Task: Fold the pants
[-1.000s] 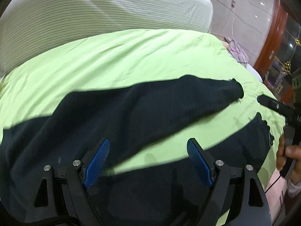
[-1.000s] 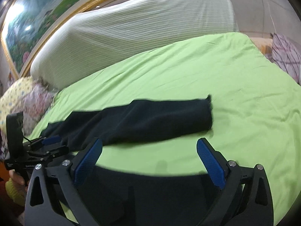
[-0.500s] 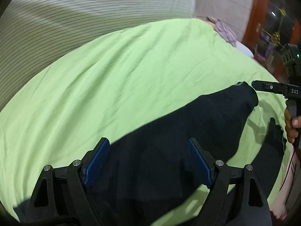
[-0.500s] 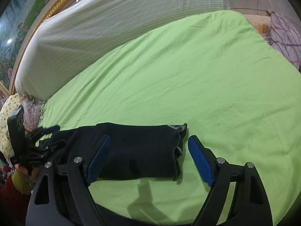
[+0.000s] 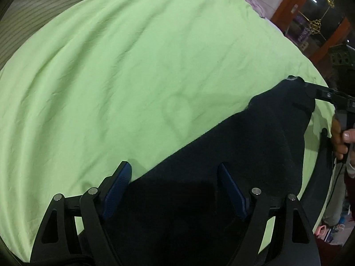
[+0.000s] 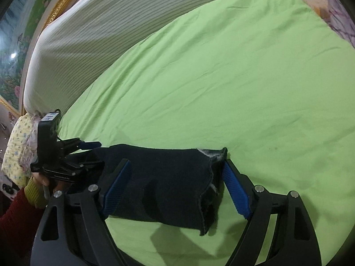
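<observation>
My left tool [image 5: 175,184] points steeply down at the bed, its jaws wide apart over the dark pants [image 5: 233,155]. The cloth lies under and between the blue pads [image 5: 117,186], but neither pad presses on it, so this tool holds nothing; its jaws have just been closing a little. The pants lie on the green sheet [image 5: 133,77], stretching from under this tool toward the right, where the leg's end meets my right tool at the bed's edge.

Seen from the right wrist, my right tool [image 6: 175,186] straddles the hem end of the pants [image 6: 168,177]. Its jaws stand wide and have just been closing. The frayed hem corner sits just beside the right-hand pad [image 6: 235,190]; I cannot tell whether they touch. The left-hand pad lies against the cloth's top, with no squeeze visible. My left hand [image 6: 40,181], in a red sleeve with a yellow cuff, carries the other tool at the far end of the leg. A striped headboard [image 6: 111,22] rises behind the sheet [image 6: 244,77].
</observation>
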The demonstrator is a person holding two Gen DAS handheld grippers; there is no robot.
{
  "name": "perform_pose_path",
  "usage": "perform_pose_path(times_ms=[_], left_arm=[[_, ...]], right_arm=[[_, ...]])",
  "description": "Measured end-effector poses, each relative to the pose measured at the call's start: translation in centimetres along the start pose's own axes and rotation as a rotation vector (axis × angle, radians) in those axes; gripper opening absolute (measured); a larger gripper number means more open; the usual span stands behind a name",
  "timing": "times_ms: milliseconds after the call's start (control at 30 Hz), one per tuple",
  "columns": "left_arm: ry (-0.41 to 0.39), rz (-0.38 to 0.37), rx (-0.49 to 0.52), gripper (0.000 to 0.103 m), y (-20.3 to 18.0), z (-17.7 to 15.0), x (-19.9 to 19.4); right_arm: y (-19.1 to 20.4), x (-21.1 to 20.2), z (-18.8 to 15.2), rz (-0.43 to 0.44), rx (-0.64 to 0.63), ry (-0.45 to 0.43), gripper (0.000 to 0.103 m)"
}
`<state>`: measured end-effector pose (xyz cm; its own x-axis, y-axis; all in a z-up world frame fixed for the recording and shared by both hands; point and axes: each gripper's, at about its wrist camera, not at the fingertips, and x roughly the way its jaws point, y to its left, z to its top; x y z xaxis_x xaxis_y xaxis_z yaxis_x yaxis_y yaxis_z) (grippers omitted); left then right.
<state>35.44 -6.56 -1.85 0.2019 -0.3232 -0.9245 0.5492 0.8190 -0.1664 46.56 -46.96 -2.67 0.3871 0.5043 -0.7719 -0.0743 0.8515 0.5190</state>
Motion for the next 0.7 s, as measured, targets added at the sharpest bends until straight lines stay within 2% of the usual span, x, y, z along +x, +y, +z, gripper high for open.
perform_pose_path(times_ms=[67,100,133,167,233,333,533,633,700], left_arm=[[-0.004,0.002,0.022,0.073,-0.4,0.0,0.0],[-0.008,0.003,0.03,0.064,-0.7,0.0,0.0],[-0.011,-0.004,0.038,0.053,-1.0,-0.2,-0.2],[-0.017,-0.015,0.054,0.046,-1.6,-0.5,-0.5],[-0.028,0.002,0.088,0.021,-2.5,-0.8,-0.8],[-0.05,0.027,0.11,0.009,-3.5,-2.5,-2.3],[-0.135,-0.023,0.07,0.006,-5.1,-6.1,-6.5],[-0.166,-0.035,0.077,0.003,-7.6,-6.6,-8.0],[-0.182,-0.073,0.07,0.003,-8.7,-7.5,-8.7]], right_arm=[[-0.3,0.3,0.1,-0.02,-0.006,0.009,0.058],[-0.3,0.4,0.2,-0.026,-0.004,0.01,0.052],[-0.5,0.5,0.3,-0.031,0.0,0.009,0.04],[-0.7,0.4,0.4,-0.035,0.002,0.004,0.027],[-0.5,0.1,0.9,-0.042,0.005,-0.014,0.009],[-0.1,-1.0,0.9,-0.034,-0.014,-0.04,0.005],[0.3,-3.6,1.0,-0.018,-0.064,-0.103,0.003],[0.4,-4.7,0.4,-0.011,-0.099,-0.126,0.003],[0.6,-5.5,-0.3,0.007,-0.123,-0.143,0.003]])
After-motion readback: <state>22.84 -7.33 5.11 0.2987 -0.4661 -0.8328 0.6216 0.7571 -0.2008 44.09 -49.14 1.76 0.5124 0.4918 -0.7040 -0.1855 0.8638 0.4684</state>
